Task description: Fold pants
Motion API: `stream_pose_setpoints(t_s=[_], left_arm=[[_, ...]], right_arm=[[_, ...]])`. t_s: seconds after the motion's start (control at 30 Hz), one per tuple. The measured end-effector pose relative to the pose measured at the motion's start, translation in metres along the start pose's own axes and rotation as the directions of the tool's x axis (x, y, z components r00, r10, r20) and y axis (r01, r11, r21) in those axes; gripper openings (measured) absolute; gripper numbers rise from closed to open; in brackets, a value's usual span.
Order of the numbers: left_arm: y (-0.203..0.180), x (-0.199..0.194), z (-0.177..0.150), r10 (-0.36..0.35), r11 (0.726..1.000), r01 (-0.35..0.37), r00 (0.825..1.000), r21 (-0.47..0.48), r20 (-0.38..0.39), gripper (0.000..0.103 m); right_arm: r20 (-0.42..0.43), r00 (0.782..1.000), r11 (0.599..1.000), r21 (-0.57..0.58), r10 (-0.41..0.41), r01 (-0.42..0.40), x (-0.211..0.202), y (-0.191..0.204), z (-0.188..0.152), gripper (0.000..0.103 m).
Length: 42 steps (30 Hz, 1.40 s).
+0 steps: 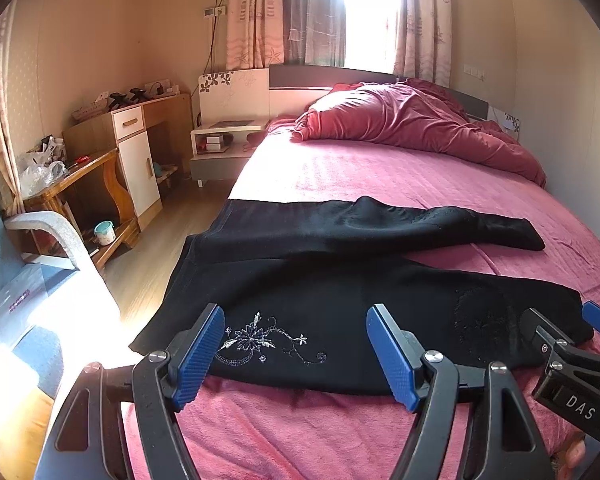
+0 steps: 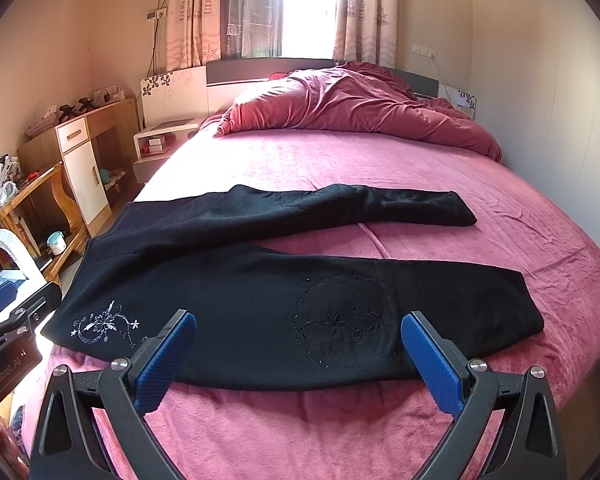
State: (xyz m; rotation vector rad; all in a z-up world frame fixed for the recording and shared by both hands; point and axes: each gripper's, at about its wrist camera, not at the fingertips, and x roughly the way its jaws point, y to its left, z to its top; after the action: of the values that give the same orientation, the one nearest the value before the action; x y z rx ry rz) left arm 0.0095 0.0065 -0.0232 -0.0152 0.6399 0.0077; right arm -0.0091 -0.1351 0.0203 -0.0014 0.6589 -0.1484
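Left wrist view: black pants (image 1: 340,292) spread unfolded across a pink bed (image 1: 340,172), both claws released and empty.

Largest is the bed, its crumpled red duvet (image 1: 420,124) heaped toward 1 o'clock under the curtained window (image 1: 364,12). Pants lie crosswise, waistband toward 9 o'clock, legs splayed toward 3 o'clock, silver floral embroidery (image 1: 260,340) on the near leg. Wooden desk (image 1: 140,128) and white nightstand (image 1: 228,136) stand at 10 o'clock. At 6 o'clock, the left gripper (image 1: 296,352) gapes wide just above the near leg's hem edge; whether it touches is unclear. Likewise the right gripper (image 2: 300,360), spread wide, holding nothing.
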Motion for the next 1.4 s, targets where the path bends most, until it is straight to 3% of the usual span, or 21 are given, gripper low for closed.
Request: stream_pose_setpoints(t_s=[0.87,1.13,1.2,1.3,1.4], left_arm=[[0.003,-0.002,0.001,0.000,1.000,0.000,1.000,-0.024,0.002,0.075],[0.006,0.004,-0.001,-0.039,0.998,0.038,0.999,-0.040,-0.030,0.075],[0.011,0.011,-0.003,-0.119,0.991,0.115,0.991,-0.068,-0.063,0.075],[0.029,0.027,-0.009,-0.277,0.949,0.251,0.953,-0.190,-0.124,0.075],[0.049,0.051,-0.013,-0.337,0.908,0.260,0.920,-0.329,-0.202,0.075]], right_arm=[[0.005,1.000,1.000,-0.002,-0.002,0.002,0.000,-0.001,0.000,0.103],[-0.019,0.999,0.999,0.028,0.037,-0.037,0.007,-0.006,-0.003,0.103],[-0.027,0.998,0.997,0.046,0.062,-0.060,0.011,-0.009,-0.005,0.103],[-0.036,0.994,0.992,0.075,0.107,-0.104,0.018,-0.019,-0.009,0.103],[-0.070,0.984,0.980,0.126,0.166,-0.156,0.030,-0.036,-0.014,0.103]])
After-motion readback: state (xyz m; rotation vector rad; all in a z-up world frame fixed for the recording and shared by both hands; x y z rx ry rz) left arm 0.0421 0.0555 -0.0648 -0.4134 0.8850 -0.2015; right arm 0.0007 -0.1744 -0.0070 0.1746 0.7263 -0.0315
